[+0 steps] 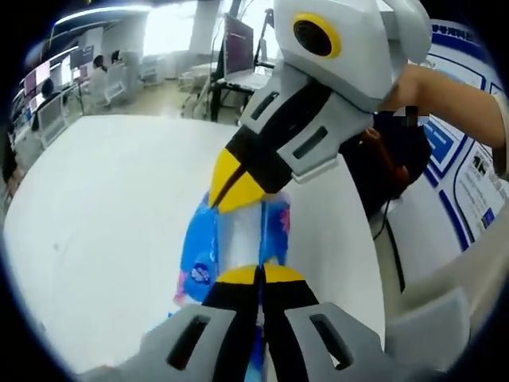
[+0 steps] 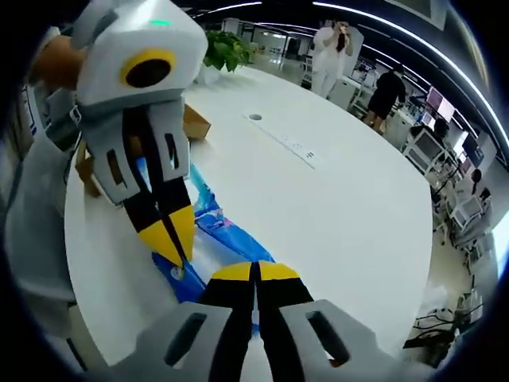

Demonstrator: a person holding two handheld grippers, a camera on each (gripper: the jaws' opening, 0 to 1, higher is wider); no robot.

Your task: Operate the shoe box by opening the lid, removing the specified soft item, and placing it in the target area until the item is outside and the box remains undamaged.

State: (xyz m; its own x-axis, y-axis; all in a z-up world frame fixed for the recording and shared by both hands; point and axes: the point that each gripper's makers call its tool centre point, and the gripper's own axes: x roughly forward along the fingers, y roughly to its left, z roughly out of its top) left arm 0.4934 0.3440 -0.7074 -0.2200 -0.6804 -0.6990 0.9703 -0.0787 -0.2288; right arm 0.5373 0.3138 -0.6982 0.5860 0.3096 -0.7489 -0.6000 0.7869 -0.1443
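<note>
Stretching lengthwise between them, the blue soft pack (image 1: 238, 239) is pinched by both closed claws, left (image 1: 259, 273) and right (image 2: 254, 270).

I could read no text anywhere. The blue-and-white wall posters (image 1: 465, 171) in my left gripper view carried print too small and blurred to make out, and the markings on the blue soft pack (image 1: 208, 253) stayed illegible to me as well.

Left hand-held gripper (image 1: 259, 274) and right hand-held gripper (image 2: 255, 271) both clamped tight, tips close together.
</note>
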